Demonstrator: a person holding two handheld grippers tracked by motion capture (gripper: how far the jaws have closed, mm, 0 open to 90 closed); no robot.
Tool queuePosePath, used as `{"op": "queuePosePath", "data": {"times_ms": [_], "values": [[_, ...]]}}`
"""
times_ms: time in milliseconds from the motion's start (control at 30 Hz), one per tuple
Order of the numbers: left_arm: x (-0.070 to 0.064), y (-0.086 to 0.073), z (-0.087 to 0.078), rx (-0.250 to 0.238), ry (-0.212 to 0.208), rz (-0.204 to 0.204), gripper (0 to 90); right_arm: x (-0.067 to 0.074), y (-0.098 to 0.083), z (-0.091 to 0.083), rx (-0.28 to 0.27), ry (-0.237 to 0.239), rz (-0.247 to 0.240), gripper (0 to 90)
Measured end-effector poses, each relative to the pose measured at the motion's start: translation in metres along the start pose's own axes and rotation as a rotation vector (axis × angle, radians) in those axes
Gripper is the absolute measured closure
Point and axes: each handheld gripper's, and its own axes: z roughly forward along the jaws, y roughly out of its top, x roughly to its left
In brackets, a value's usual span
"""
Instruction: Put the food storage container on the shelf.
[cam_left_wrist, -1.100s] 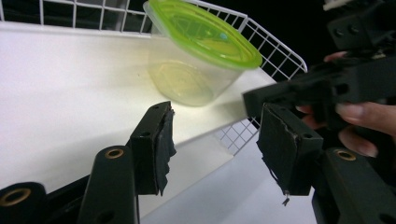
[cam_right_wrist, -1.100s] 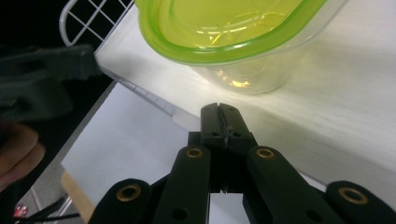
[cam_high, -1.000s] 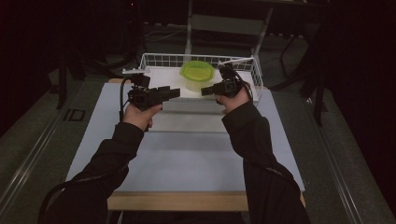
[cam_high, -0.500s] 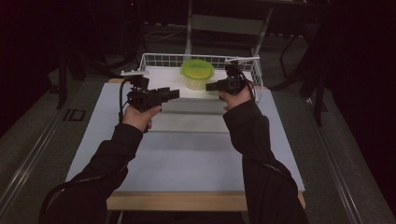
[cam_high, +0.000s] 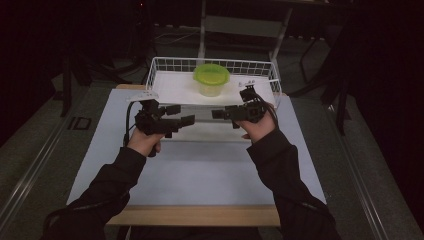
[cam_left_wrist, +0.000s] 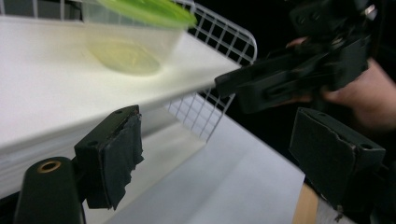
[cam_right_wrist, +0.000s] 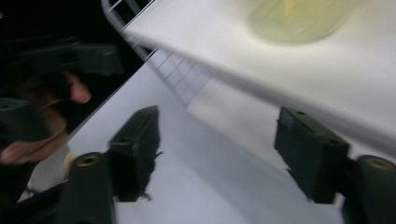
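Starting at the left, left gripper (cam_high: 181, 114): jaws are seen parted with nothing between them. They've just been opening, and the pads are held just off the near edge of the white board (cam_high: 175, 87).
White board: laid in the wire basket (cam_high: 165, 61) at the far end of the table (cam_high: 200, 165). In the left gripper view its near edge looks to stick out past the basket's wire wall.
Green-lidded tub (cam_high: 211, 82): parked upright on the board, toward the far middle of the basket, well apart from both grippers. Lid looks seated, and pale stuff can be made out through the clear wall.
Right gripper (cam_high: 223, 116): also let go, jaws wide and just been opening, nothing pinched. It's pointed left at the other gripper, just near of the board's edge.
Step in hand: looks like the release. Board and tub are judged set down in the basket, both grips dropped.
Next move: probably both hands get pulled back toward the near side, low and level, so the board's lip isn't clipped and the tub isn't jolted.
Writing: "ID" can be read on the dark floor left of the table. No brand can be made out on the tub or grippers.
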Motion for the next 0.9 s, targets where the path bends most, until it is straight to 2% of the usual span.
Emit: {"op": "queuePosePath", "data": {"times_ms": [67, 100, 167, 267, 300, 400, 567, 733, 833, 867, 900], "values": [[-0.002, -0.004, -0.001, 0.001, -0.006, 0.008, 14.8, 0.002, -0.005, -0.001, 0.005, 0.009, -0.013, 29.2], [-0.006, -0.013, -0.002, 0.004, -0.016, 0.017, 14.6, 0.006, -0.015, -0.003, 0.002, 0.019, -0.034, 25.9], [-0.007, -0.018, -0.003, 0.006, -0.023, 0.019, 14.5, 0.007, -0.019, -0.003, 0.001, 0.021, -0.039, 25.9], [-0.011, -0.026, -0.005, 0.014, -0.019, 0.037, 12.8, 0.011, -0.029, -0.004, 0.007, 0.03, -0.058, 25.4], [-0.014, -0.034, -0.006, 0.021, -0.029, 0.035, 10.9, 0.016, -0.045, -0.004, 0.014, 0.031, -0.087, 25.2], [-0.019, -0.044, -0.007, 0.037, -0.04, 0.051, 10.8, 0.018, -0.054, -0.003, 0.018, 0.017, -0.108, 25.2], [-0.028, -0.062, -0.006, 0.088, -0.06, 0.077, 10.8, 0.021, -0.078, 0.002, 0.036, 0.028, -0.13, 25.2], [-0.036, -0.082, -0.007, 0.095, -0.092, 0.098, 10.8, 0.02, -0.104, 0.008, 0.039, 0.047, -0.16, 24.5], [-0.04, -0.094, -0.009, 0.093, -0.086, 0.139, 10.8, 0.02, -0.122, 0.01, 0.042, 0.044, -0.191, 24.4], [-0.04, -0.094, -0.009, 0.093, -0.086, 0.139, 10.8, 0.02, -0.122, 0.01, 0.042, 0.044, -0.191, 24.4], [-0.041, -0.101, -0.01, 0.102, -0.069, 0.163, 10.8, 0.02, -0.138, 0.009, 0.042, 0.042, -0.219, 24.5]]}}
